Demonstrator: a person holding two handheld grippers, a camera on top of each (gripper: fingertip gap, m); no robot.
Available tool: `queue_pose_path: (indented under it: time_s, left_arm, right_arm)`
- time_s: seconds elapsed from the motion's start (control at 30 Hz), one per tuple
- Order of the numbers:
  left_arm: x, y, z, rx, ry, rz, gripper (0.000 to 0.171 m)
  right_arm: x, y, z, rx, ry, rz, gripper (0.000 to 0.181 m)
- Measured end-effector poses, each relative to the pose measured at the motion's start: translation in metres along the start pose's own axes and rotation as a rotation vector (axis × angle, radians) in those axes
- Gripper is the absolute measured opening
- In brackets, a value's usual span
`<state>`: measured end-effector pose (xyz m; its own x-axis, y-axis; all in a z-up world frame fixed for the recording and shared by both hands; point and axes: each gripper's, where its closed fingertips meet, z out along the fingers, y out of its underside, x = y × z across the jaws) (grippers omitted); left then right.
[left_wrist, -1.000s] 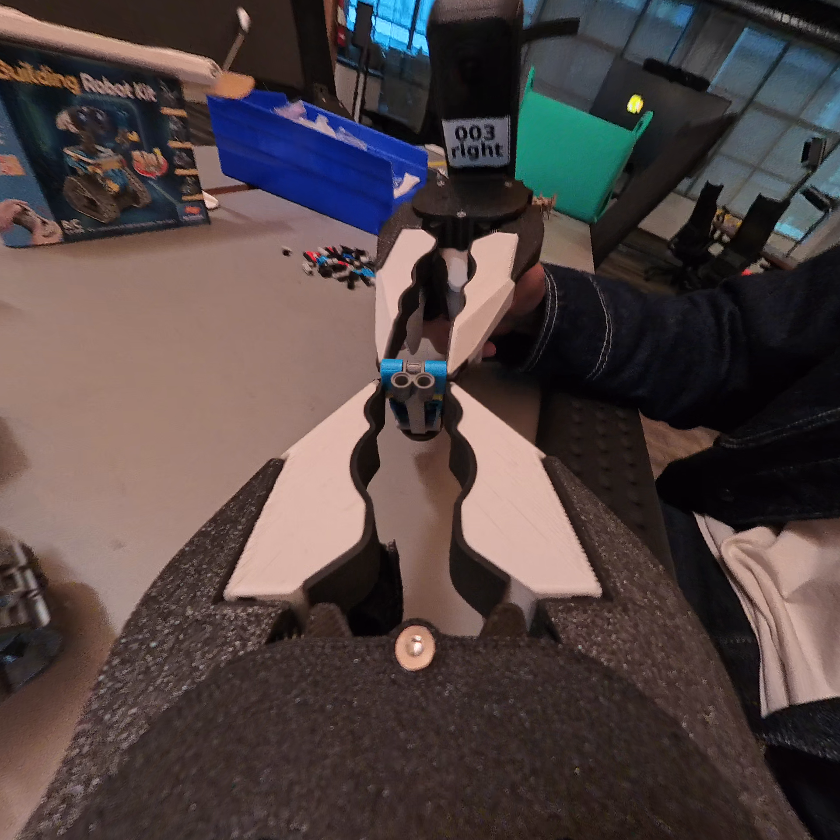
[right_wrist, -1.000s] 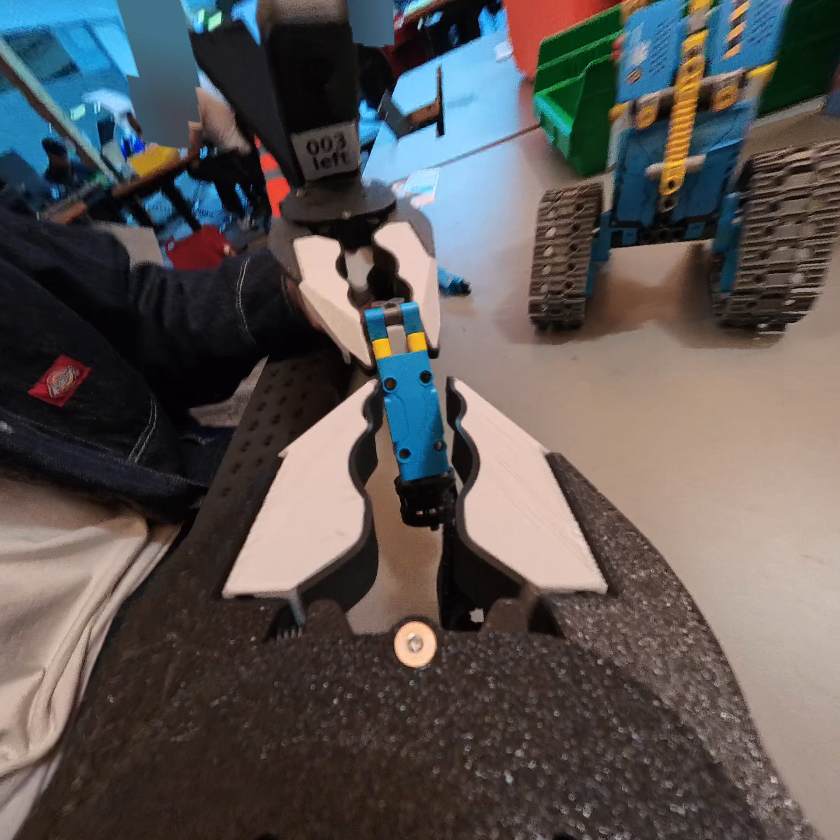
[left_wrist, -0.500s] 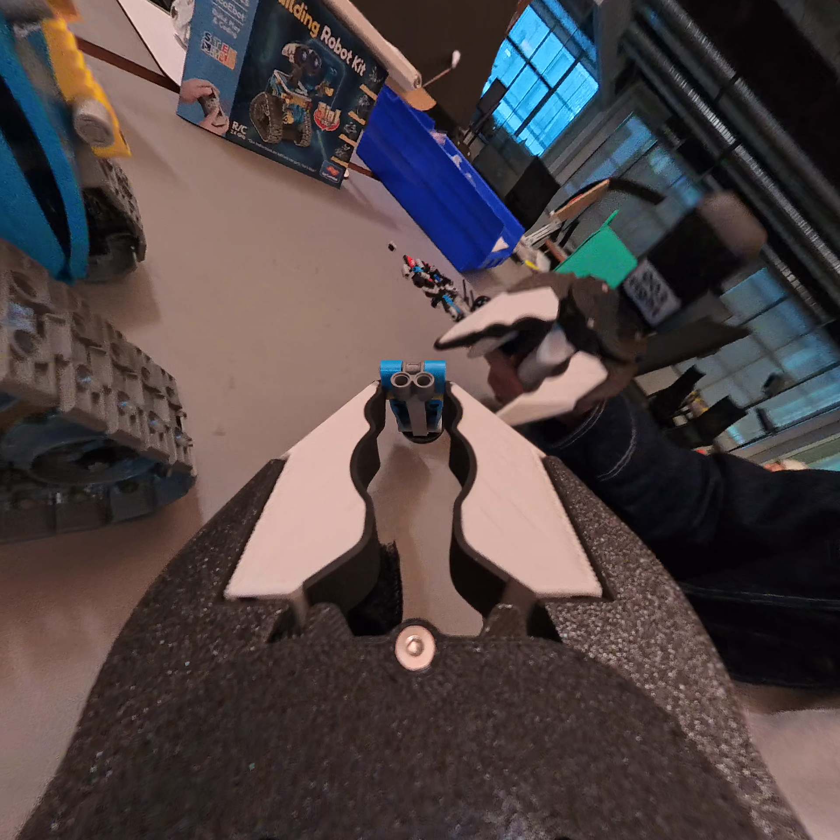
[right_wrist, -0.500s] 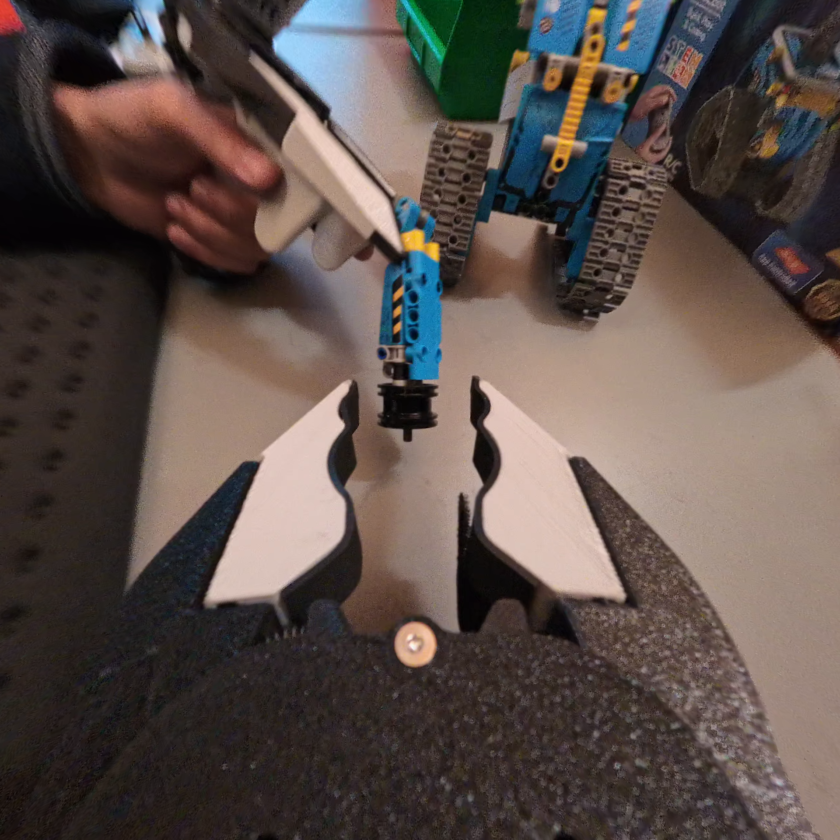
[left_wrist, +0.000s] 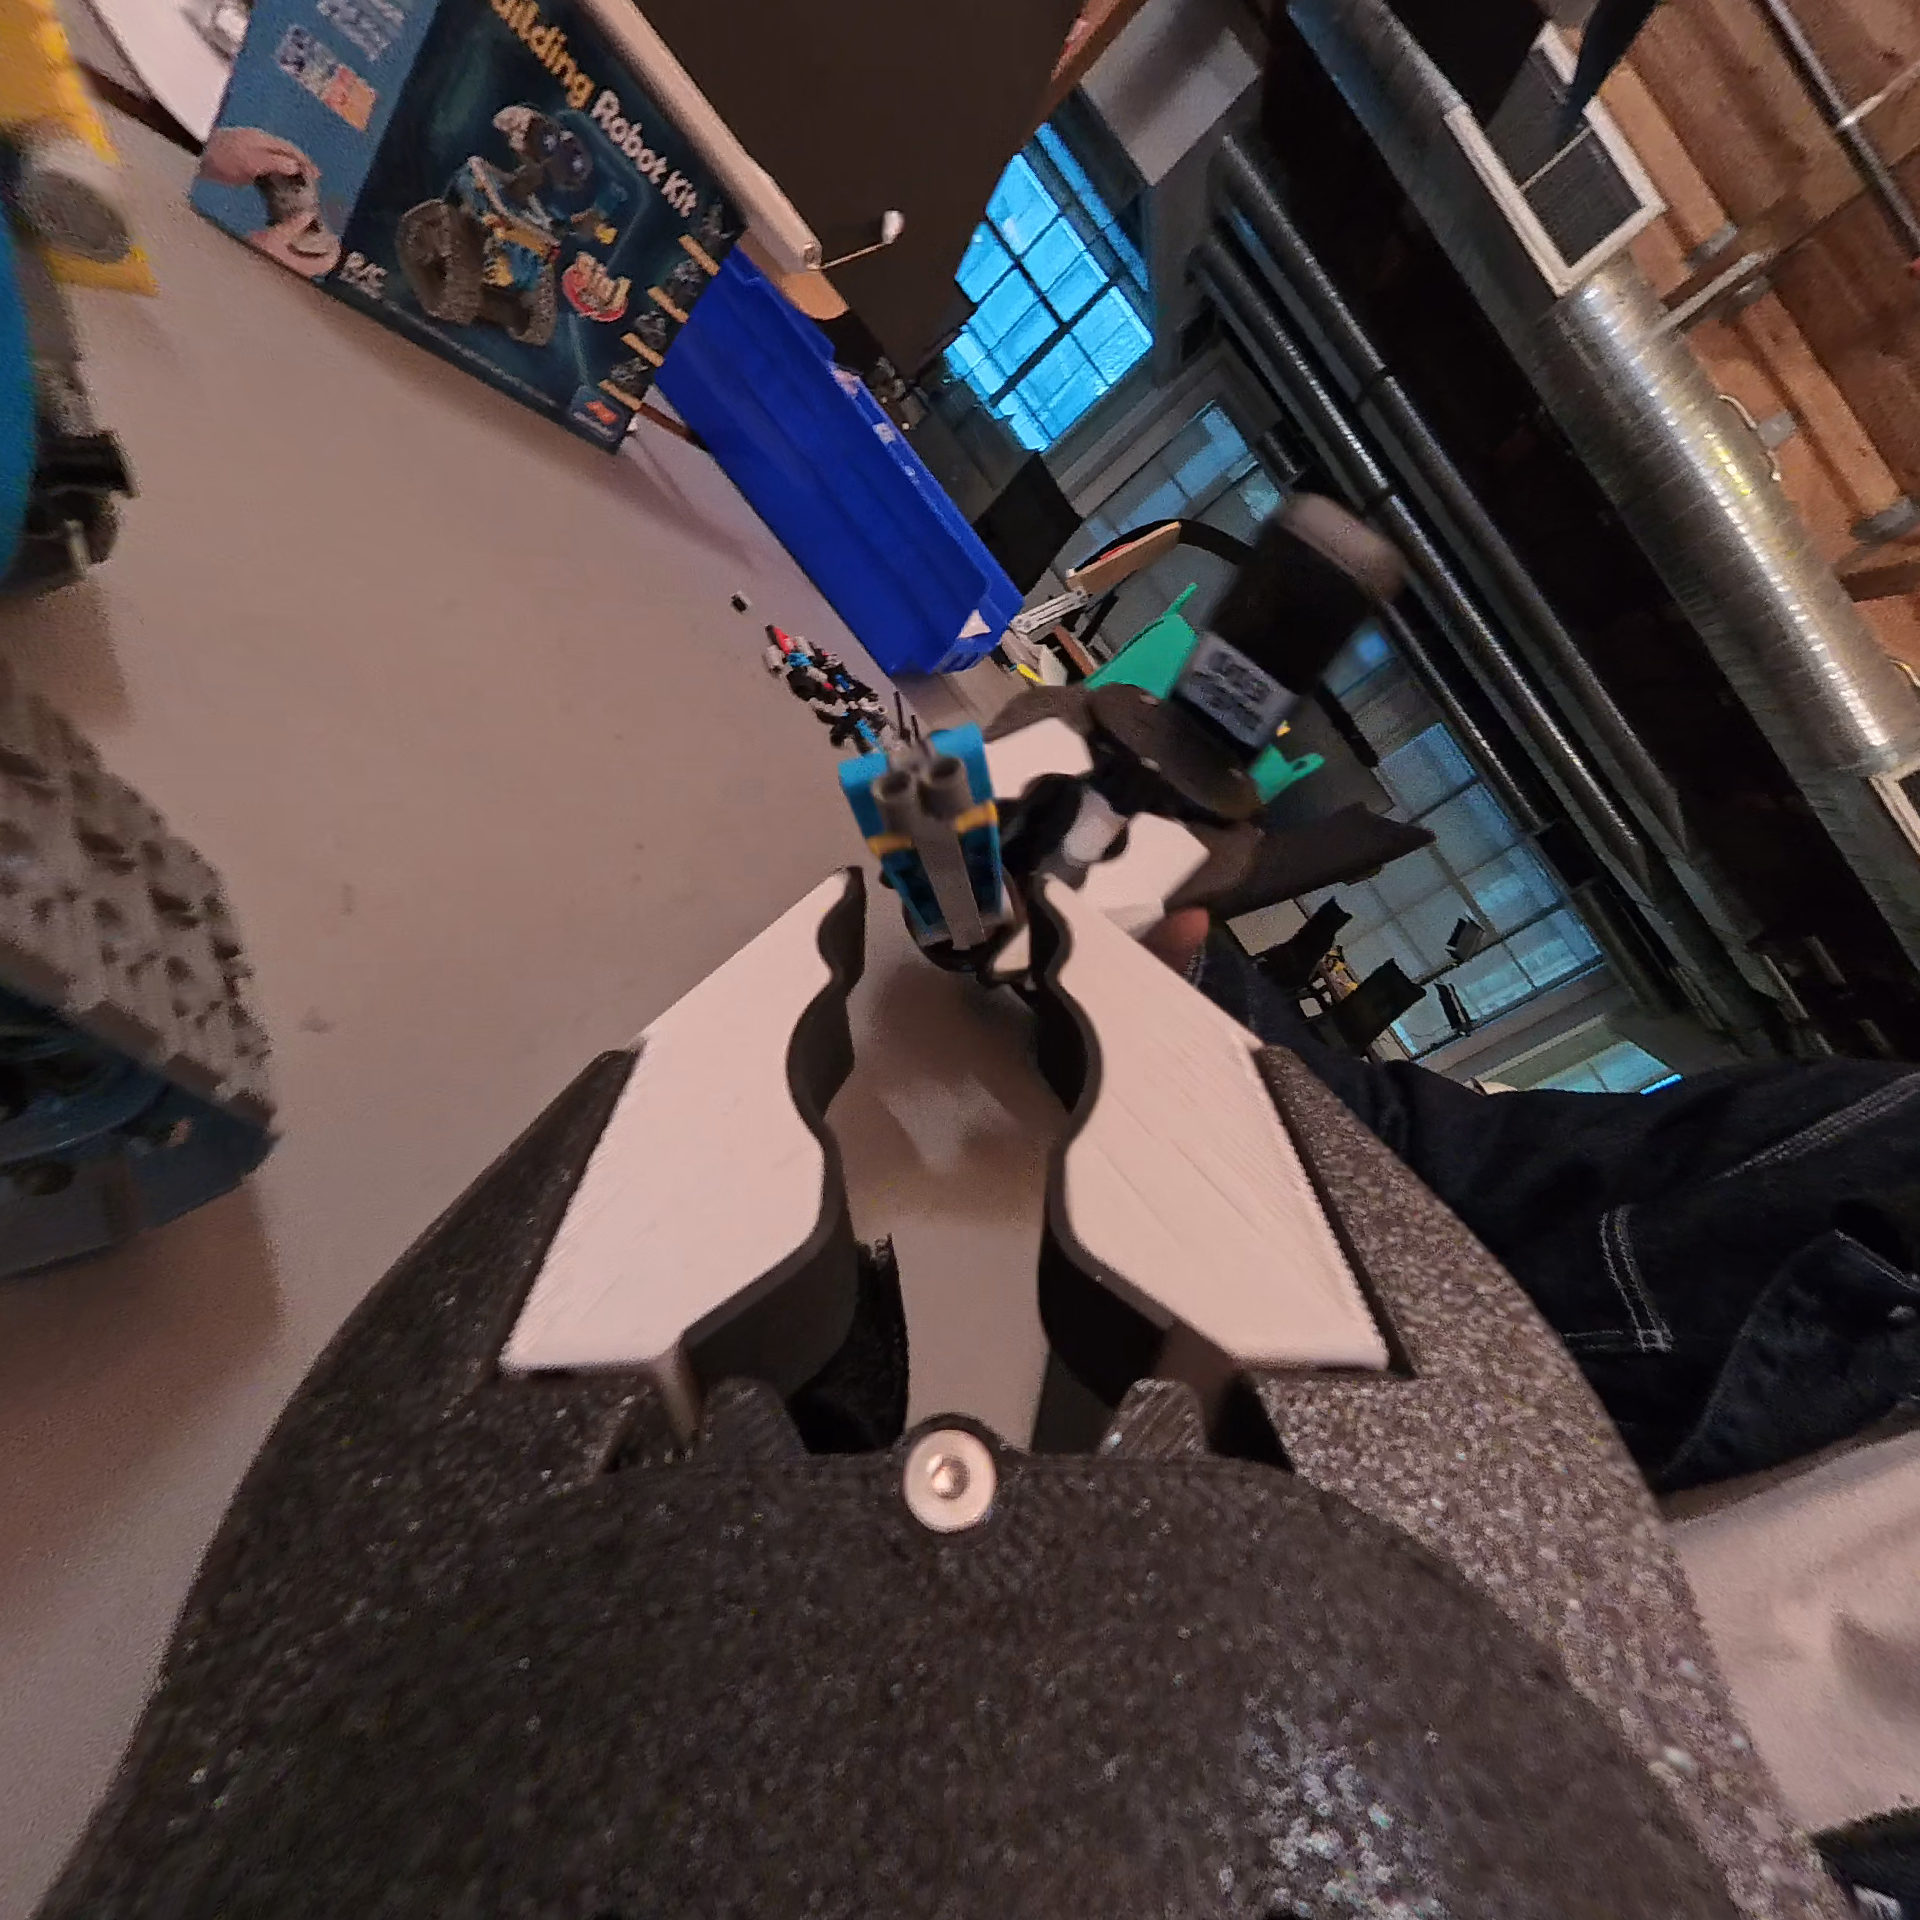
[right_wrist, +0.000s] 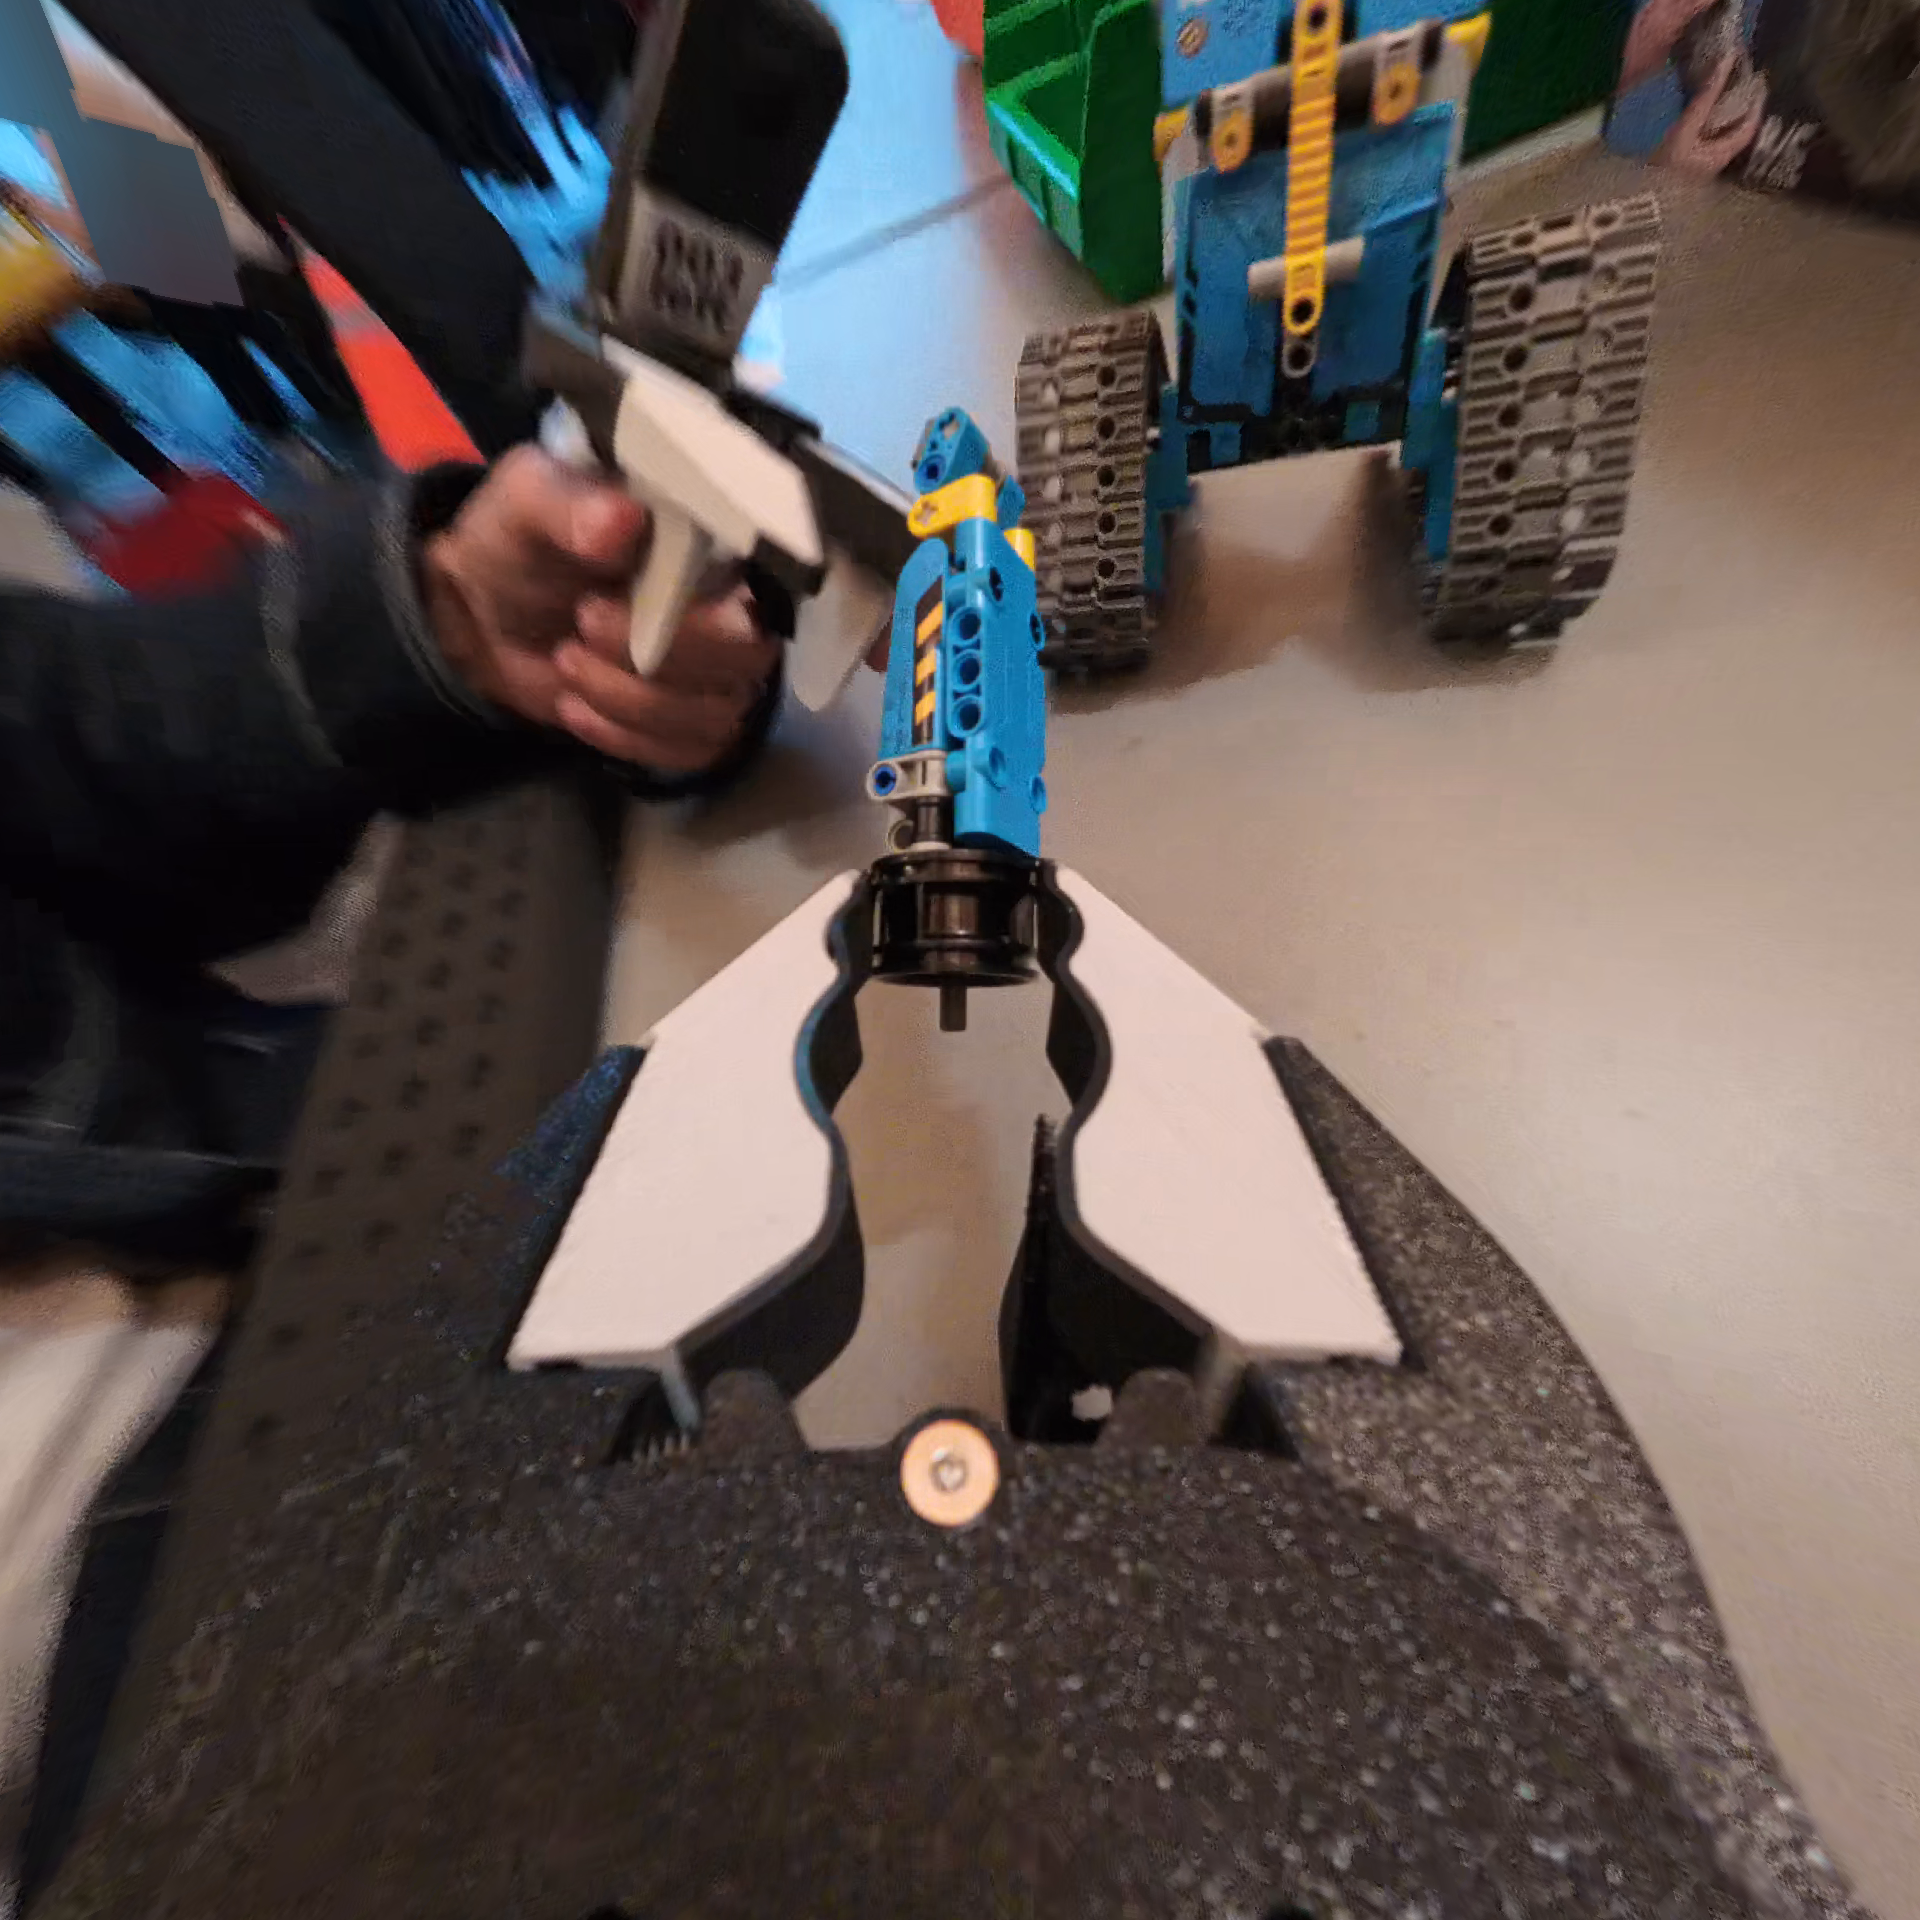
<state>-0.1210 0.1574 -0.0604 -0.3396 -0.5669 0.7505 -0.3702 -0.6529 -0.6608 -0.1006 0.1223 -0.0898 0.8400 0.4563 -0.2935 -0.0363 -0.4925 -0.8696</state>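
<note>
Right fingers are pinching the black wheel hub at the bottom of a blue brick arm, held upright over the bench, just in front of the tracked robot model. Left fingers look spread around the arm's top end, not really clamping it. Behind the tracked model there's a green bin. Off to its side sit loose small parts, a blue bin and the kit box.
</note>
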Motion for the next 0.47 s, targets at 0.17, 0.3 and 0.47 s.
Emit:
queue_pose_path:
  time_s: [0.17, 0.3, 0.47]
  left_arm:
    - [0.012, 0.007, 0.006, -0.032, 0.013, 0.098, 0.040]
    - [0.018, 0.015, 0.011, -0.070, 0.021, 0.156, 0.040]
    - [0.014, 0.016, 0.011, -0.077, -0.022, 0.206, 0.039]
  right_arm:
    - [-0.015, -0.031, -0.021, 0.214, -0.366, 0.407, 0.029]
    - [-0.019, -0.051, -0.037, 0.339, -0.589, 0.624, 0.029]
    - [-0.025, -0.068, -0.051, 0.434, -0.729, 0.716, 0.030]
